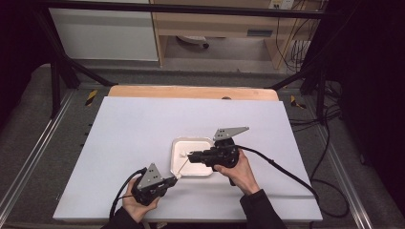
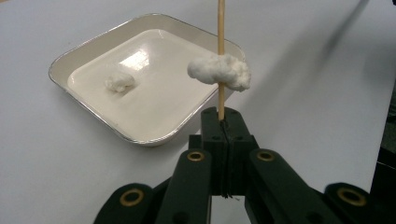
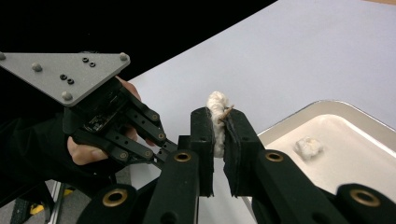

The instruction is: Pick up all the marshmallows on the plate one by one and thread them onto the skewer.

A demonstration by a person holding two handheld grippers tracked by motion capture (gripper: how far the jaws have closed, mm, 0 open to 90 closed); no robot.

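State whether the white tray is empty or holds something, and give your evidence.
Not empty: one small white fluffy lump lies inside the tray, apart from its walls.

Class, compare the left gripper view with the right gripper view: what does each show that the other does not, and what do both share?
Left gripper view: the left gripper shut on a wooden skewer, with a white cotton-like piece threaded on the stick.

Right gripper view: the right gripper shut on another white piece at the skewer's tip, and farther off the person's left hand holding its gripper with the grey plate.

Both: the white tray, one loose white piece lying in it, and the white table.
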